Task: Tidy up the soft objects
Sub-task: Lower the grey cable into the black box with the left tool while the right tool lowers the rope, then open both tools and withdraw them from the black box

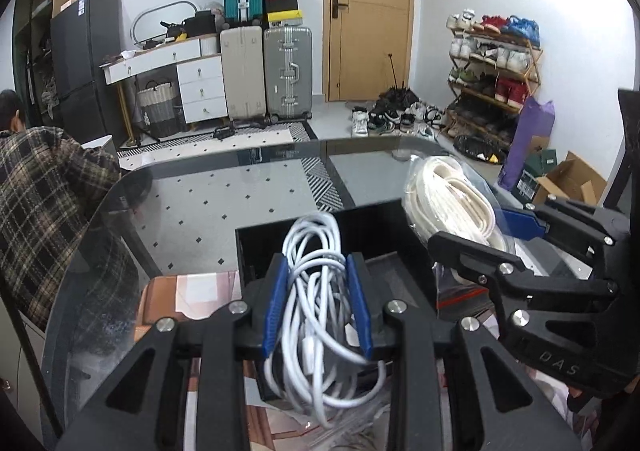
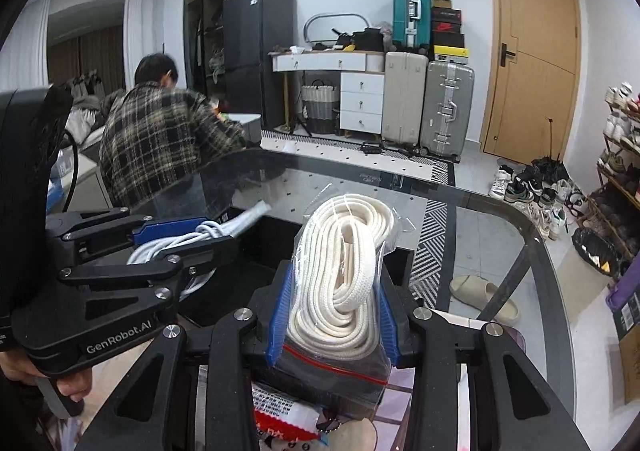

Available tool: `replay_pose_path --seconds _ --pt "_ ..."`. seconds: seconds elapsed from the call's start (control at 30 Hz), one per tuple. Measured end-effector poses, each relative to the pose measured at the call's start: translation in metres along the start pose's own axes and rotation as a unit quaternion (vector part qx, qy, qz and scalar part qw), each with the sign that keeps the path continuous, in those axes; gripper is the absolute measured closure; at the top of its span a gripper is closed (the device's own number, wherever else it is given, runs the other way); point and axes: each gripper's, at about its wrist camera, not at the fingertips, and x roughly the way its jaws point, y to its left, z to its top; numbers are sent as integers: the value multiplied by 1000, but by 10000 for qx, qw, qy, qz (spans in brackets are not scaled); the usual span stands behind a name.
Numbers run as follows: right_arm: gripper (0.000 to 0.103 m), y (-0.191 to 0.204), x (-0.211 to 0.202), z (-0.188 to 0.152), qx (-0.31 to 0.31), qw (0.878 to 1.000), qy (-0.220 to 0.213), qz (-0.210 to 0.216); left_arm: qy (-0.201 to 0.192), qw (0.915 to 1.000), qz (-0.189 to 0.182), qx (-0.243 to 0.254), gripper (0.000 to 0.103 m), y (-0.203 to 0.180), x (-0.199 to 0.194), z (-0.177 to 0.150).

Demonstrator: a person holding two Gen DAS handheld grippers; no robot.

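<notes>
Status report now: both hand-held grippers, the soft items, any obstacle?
Left hand-held gripper shut on white cable bundle. Right hand-held gripper shut on bagged white rope. Both over black box. Nothing blocks it.

Walls: plain white, with a wooden door [image 1: 370,17] top centre.
Floor: pale tiles, a patterned rug [image 1: 224,139] mid-frame.
Furniture: white drawer unit [image 1: 200,85], stacked suitcases [image 1: 266,73], shoe rack [image 1: 494,67] at right, dark fridge [image 1: 86,63] at left.
</notes>
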Motion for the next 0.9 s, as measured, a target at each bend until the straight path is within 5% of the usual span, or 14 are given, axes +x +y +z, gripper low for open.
replay_pose_path --seconds 0.3,0.9 --pt "65 7 19 -16 -166 9984 531 134 269 9995 -3 152 74 -5 13 -8" --pt "65 19 -3 -22 128 9963 827 189 427 9974 -58 576 73 -7 -6 -28"
